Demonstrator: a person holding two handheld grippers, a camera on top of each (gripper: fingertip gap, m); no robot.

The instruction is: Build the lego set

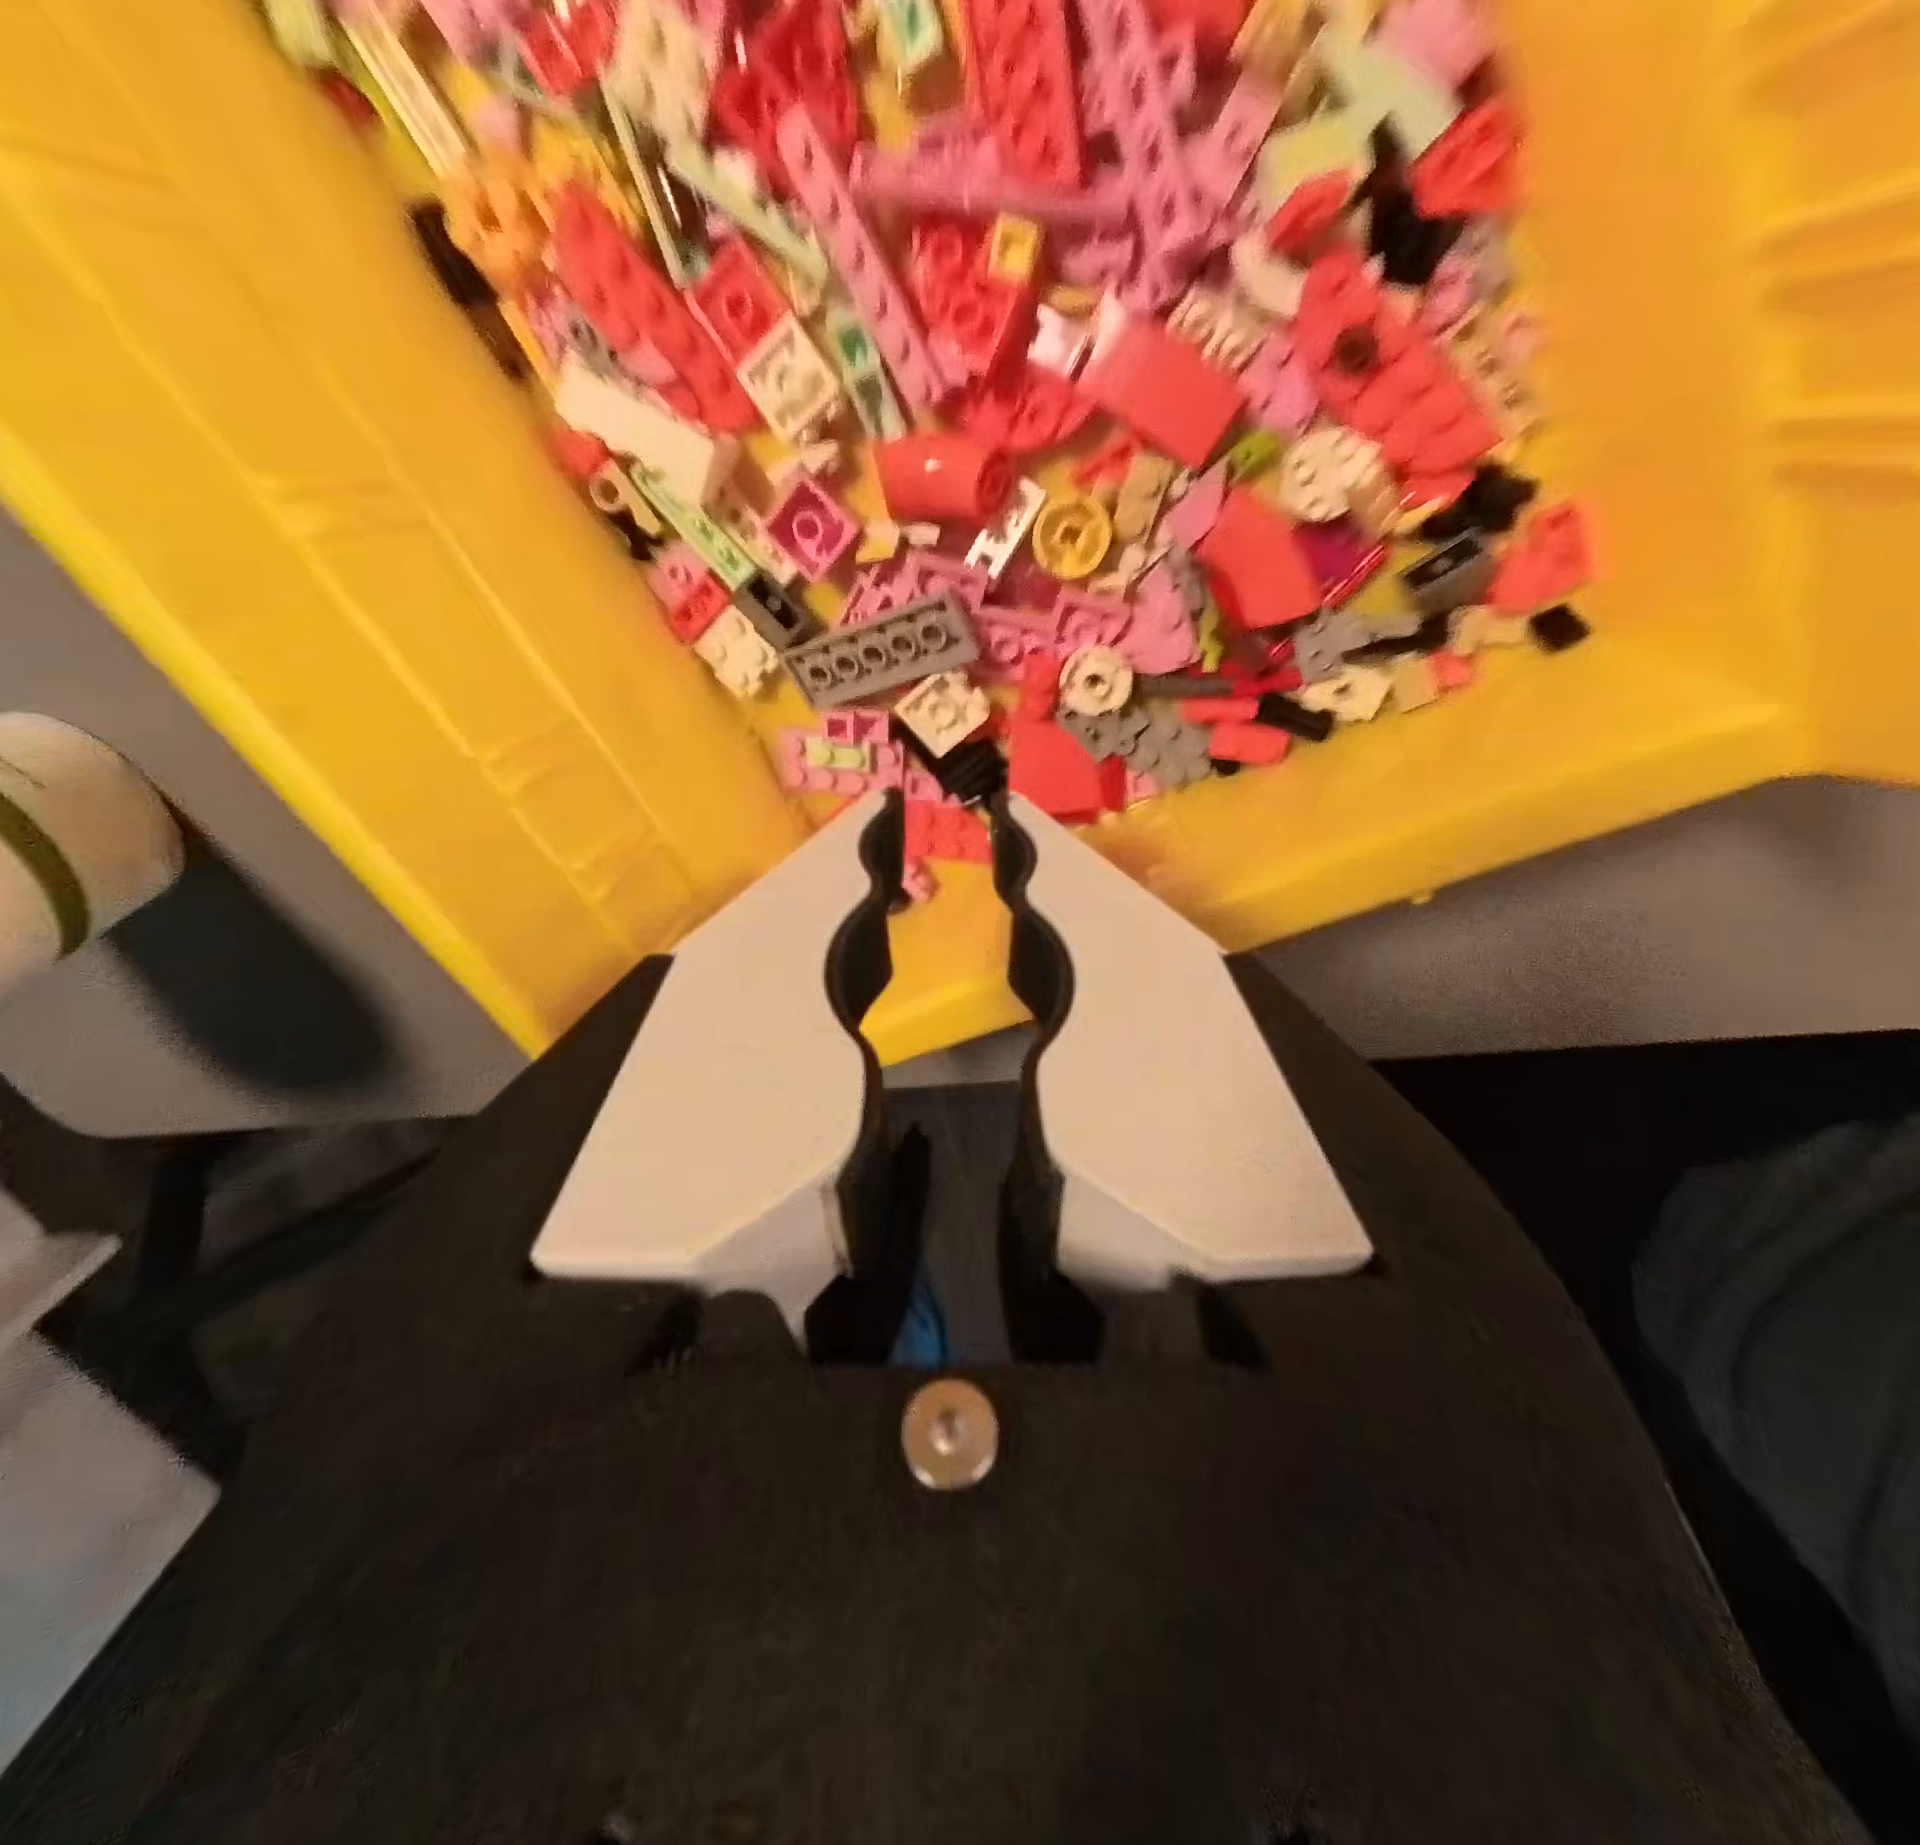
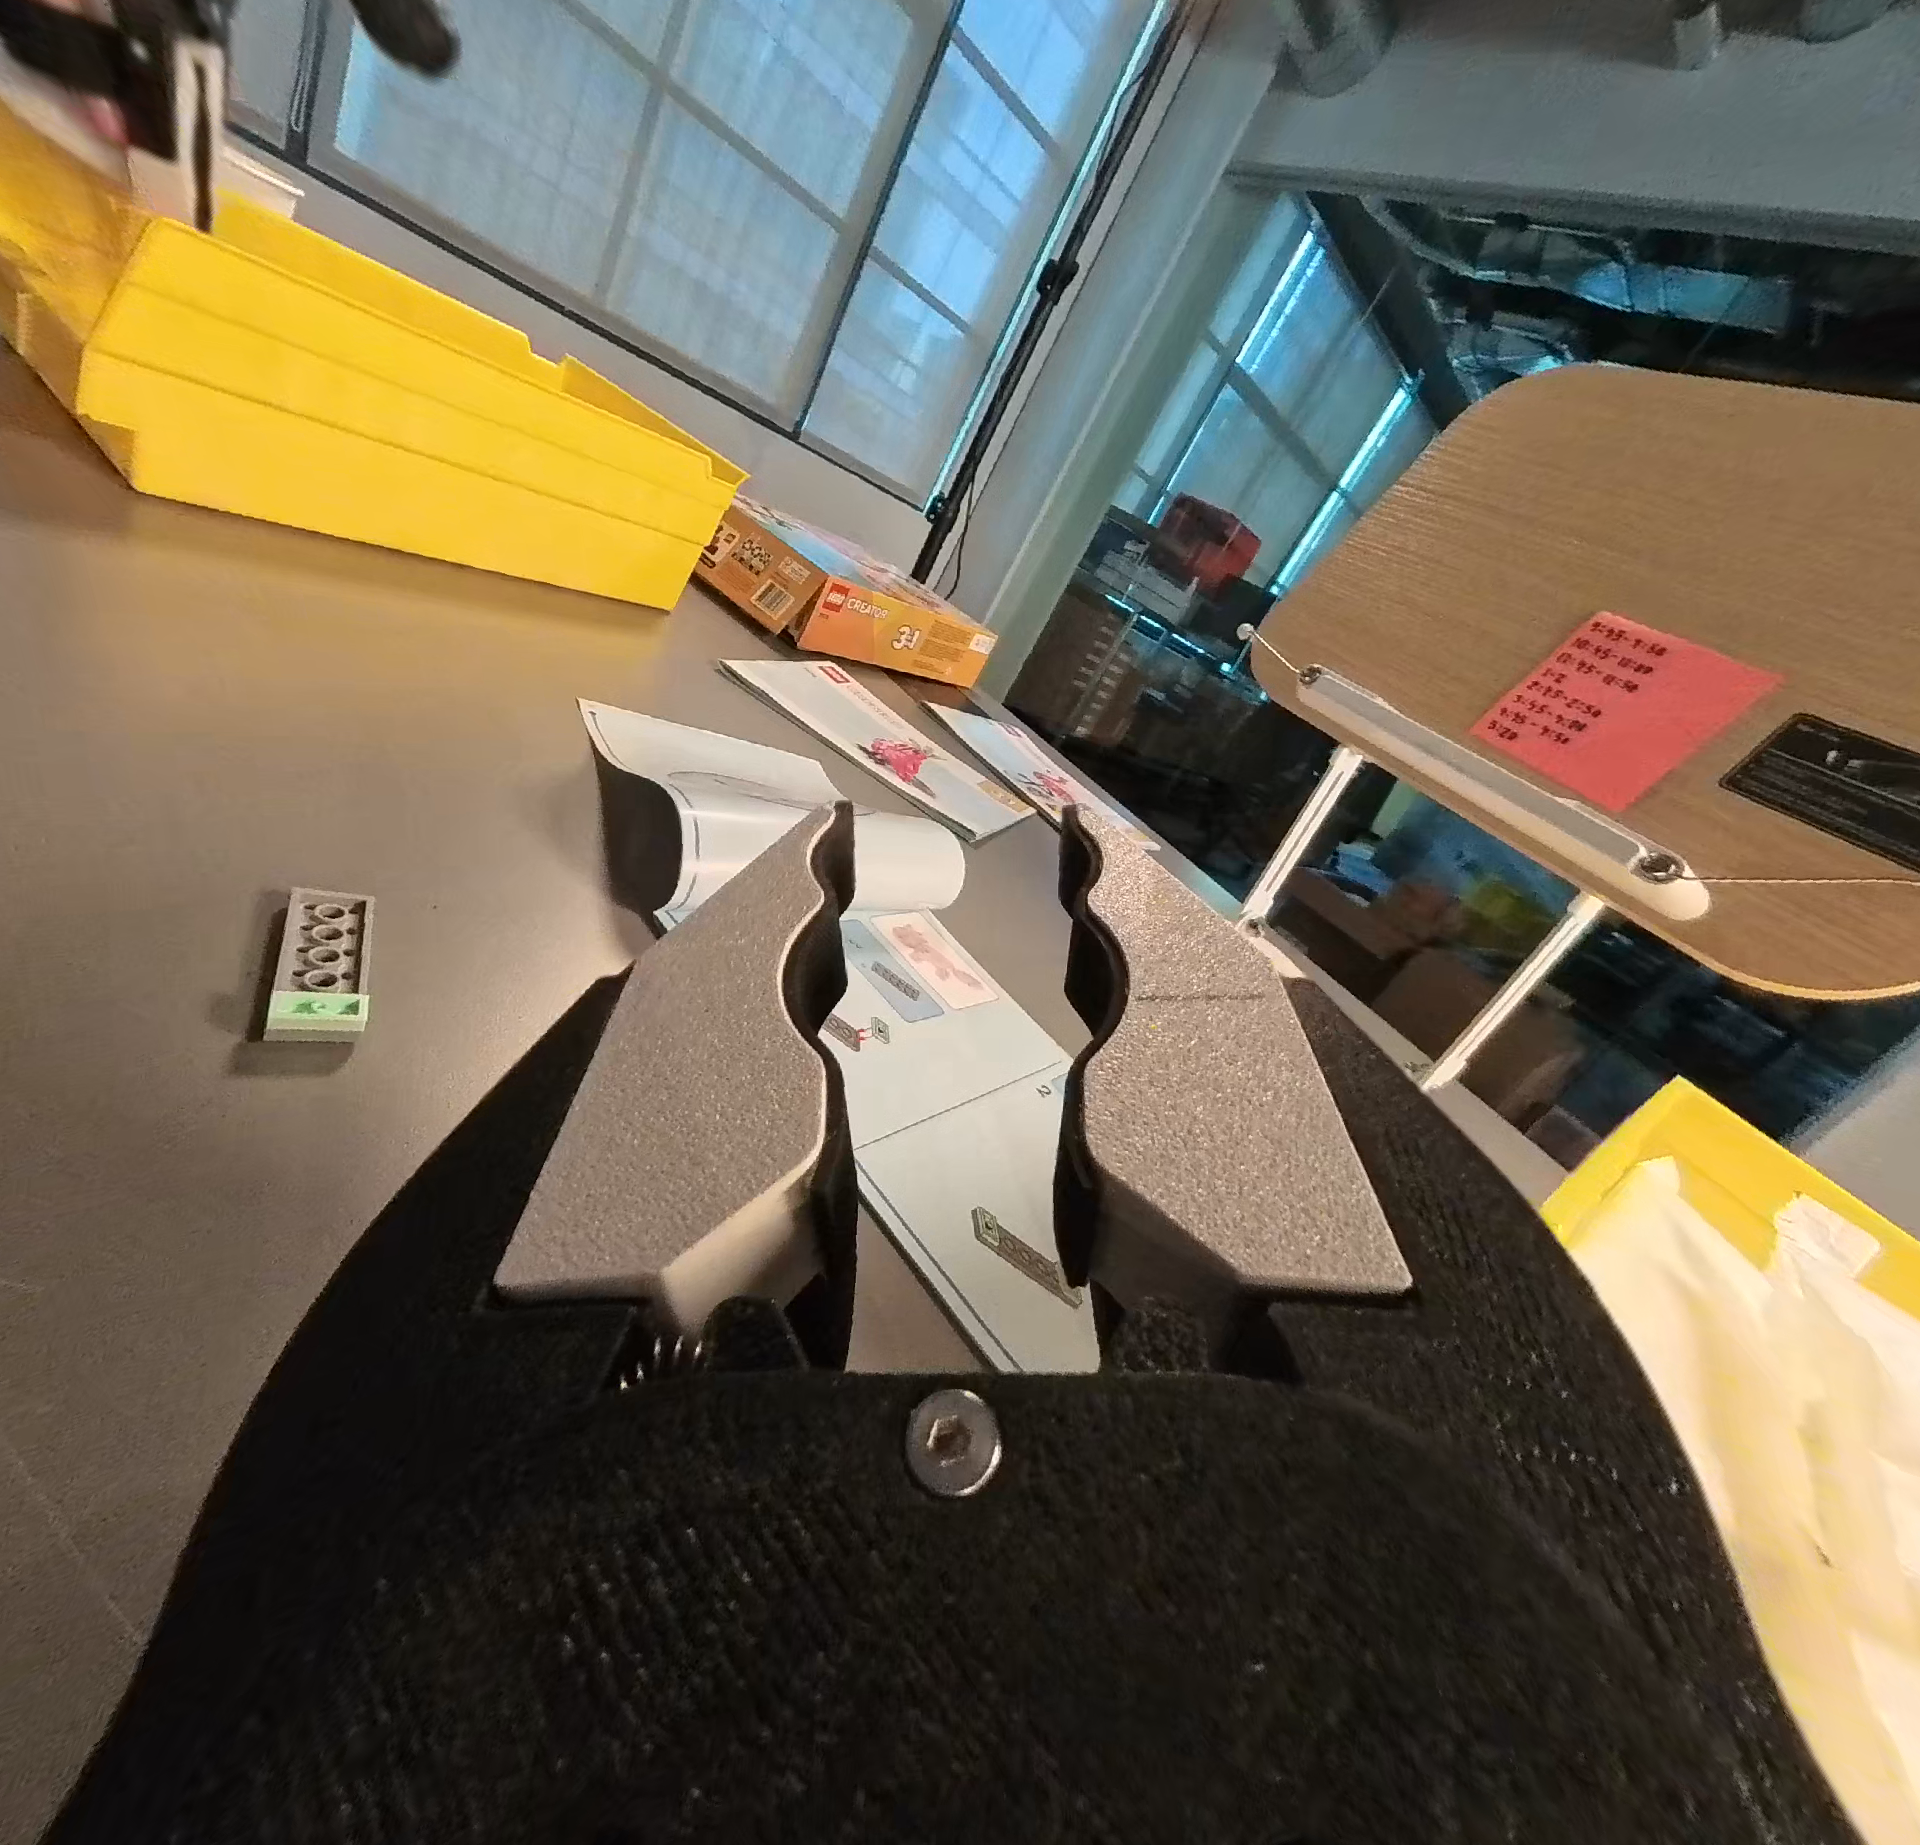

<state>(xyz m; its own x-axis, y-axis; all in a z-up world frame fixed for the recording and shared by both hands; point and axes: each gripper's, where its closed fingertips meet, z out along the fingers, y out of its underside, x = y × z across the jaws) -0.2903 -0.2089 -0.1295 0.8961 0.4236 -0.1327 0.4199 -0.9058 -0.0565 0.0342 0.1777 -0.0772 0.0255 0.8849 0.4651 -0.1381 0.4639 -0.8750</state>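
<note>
My left tool (image 1: 943, 806) pinches a small black ribbed piece (image 1: 971, 769) at its very tips over the yellow bin (image 1: 436, 590) — a slip risk — while my right tool (image 2: 954, 834) hovers half-open, empty, above the open booklet (image 2: 935, 1047) on the tabletop (image 2: 312, 756).

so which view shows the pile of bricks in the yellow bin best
The left wrist view: it looks straight down into the yellow bin at the bricks, though blurred. The right wrist view shows only the bin's outer walls, none of its contents.
</note>
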